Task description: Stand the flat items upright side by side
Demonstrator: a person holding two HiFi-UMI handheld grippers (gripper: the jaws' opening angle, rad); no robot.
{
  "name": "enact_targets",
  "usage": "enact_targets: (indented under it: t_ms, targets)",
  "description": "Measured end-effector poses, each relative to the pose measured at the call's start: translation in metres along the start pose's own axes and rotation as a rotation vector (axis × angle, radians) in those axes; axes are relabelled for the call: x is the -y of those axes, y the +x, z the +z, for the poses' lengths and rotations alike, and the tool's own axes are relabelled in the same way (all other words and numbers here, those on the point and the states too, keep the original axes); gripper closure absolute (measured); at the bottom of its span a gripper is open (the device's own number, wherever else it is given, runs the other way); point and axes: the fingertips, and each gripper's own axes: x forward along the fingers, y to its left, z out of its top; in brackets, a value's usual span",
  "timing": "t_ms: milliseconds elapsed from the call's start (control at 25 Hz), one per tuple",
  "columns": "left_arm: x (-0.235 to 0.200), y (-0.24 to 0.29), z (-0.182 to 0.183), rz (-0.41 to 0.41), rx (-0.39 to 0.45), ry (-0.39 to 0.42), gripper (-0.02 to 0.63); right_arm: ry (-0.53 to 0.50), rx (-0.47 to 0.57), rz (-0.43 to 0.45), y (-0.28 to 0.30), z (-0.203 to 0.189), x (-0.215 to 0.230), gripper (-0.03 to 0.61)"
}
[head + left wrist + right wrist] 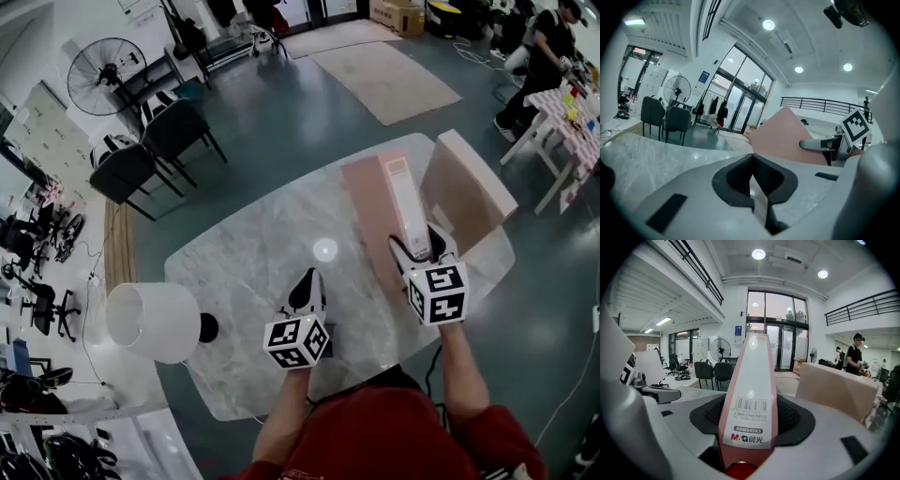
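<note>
The right gripper (419,247) is clenched on the near end of a pink binder (749,394), its jaws pressing both sides of the white spine. The spine label carries a barcode, the code "ADM945X3" and the brand "M&G" followed by Chinese characters. In the head view the binder runs away from the person toward 1 o'clock, spine uppermost, one pink cover showing on its left. Whether its lower edge rests on the table I cannot tell. The left gripper (307,283) hangs at 12 o'clock with its jaws closed together and nothing between them.

A second pink binder (466,187) stands at 2 o'clock, just beside the held one with a gap between them. The table (234,258) is pale grey marble with rounded corners. A white lamp (153,321) stands at its 9 o'clock edge.

Beyond lies a glossy grey floor. Black chairs (169,131) and a fan (106,64) stand at 11 o'clock, flat cardboard sheets (384,80) at 12, and a person (544,56) at another table at 2 o'clock.
</note>
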Motion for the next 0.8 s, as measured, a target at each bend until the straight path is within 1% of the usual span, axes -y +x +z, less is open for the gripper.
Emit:
enact_targets:
  t_ms: [120,320,600,800]
  targets:
    - [0.021,0.012,0.003,-0.026,0.002,0.023,0.609,0.000,0.051,-0.041,-0.010,-0.005,0.024,0.290]
    - [0.050,0.035,-0.001,-0.076,-0.017,0.051,0.609,0.002,0.103,-0.093,-0.016,-0.020,0.054,0.290]
    - [0.096,0.066,-0.021,-0.124,-0.053,0.075,0.609,-0.008,0.208,-0.113,-0.028,-0.045,0.085,0.290]
    - [0.116,0.081,-0.032,-0.151,-0.074,0.080,0.609,0.006,0.265,-0.101,-0.035,-0.053,0.091,0.290]
